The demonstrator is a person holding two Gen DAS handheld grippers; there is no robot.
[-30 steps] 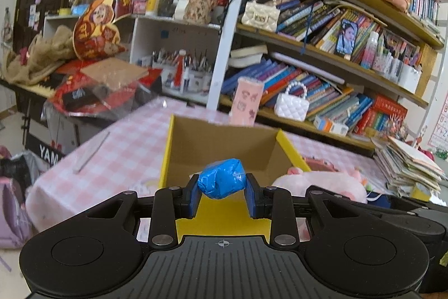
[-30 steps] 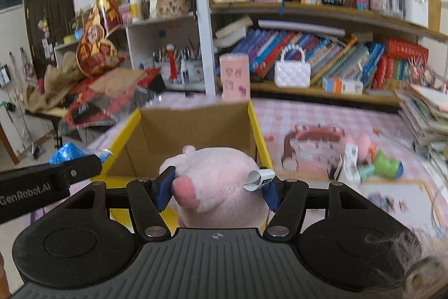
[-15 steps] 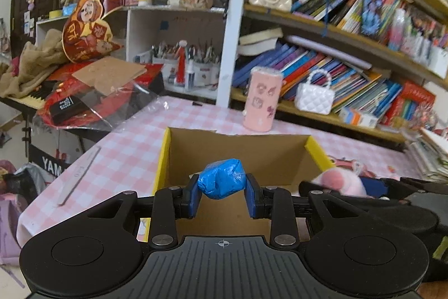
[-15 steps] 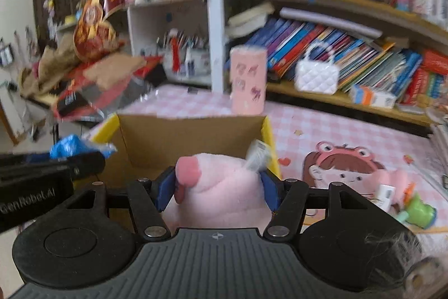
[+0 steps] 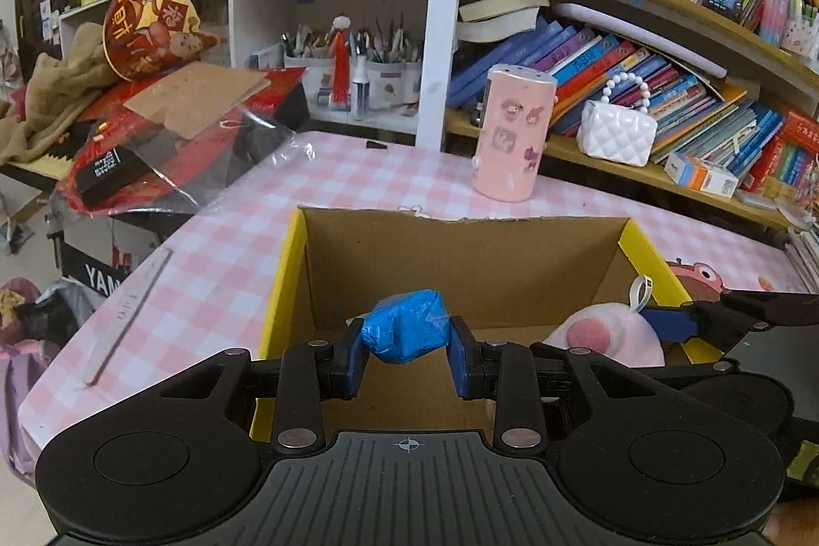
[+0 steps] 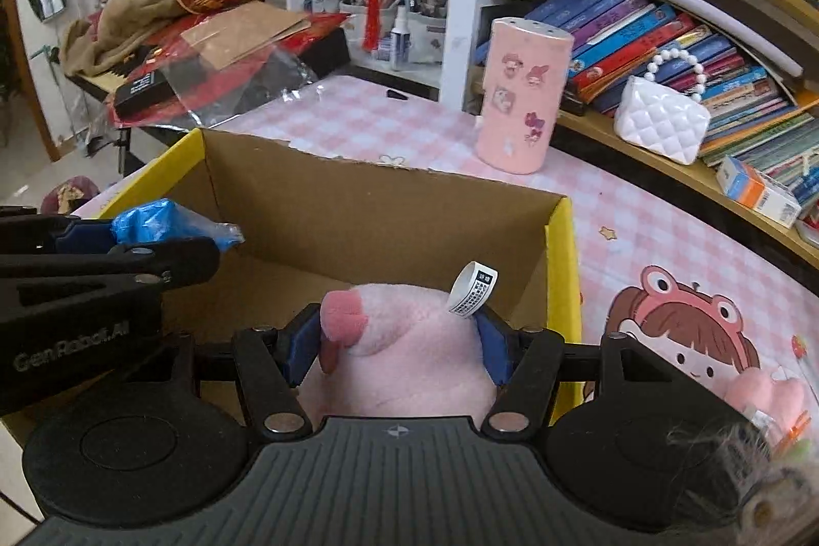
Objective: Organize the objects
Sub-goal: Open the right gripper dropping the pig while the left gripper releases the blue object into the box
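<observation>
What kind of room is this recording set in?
Probably a lived-in home study or child's room: crammed bookshelves, pots of pens and brushes, and a pink checked tablecloth with toy handbags nearby.

A pink-checked table (image 5: 327, 182) carries a cardboard box (image 5: 460, 249) and pink canister (image 5: 513, 131).

Both wrist cameras sit close behind their fingers, angled down into the same cardboard box (image 5: 460, 259), sharing the pink canister (image 6: 522, 95) and bookshelves (image 5: 640, 49) beyond

Cluttered home study; crammed bookshelves (image 5: 640, 49)
</observation>
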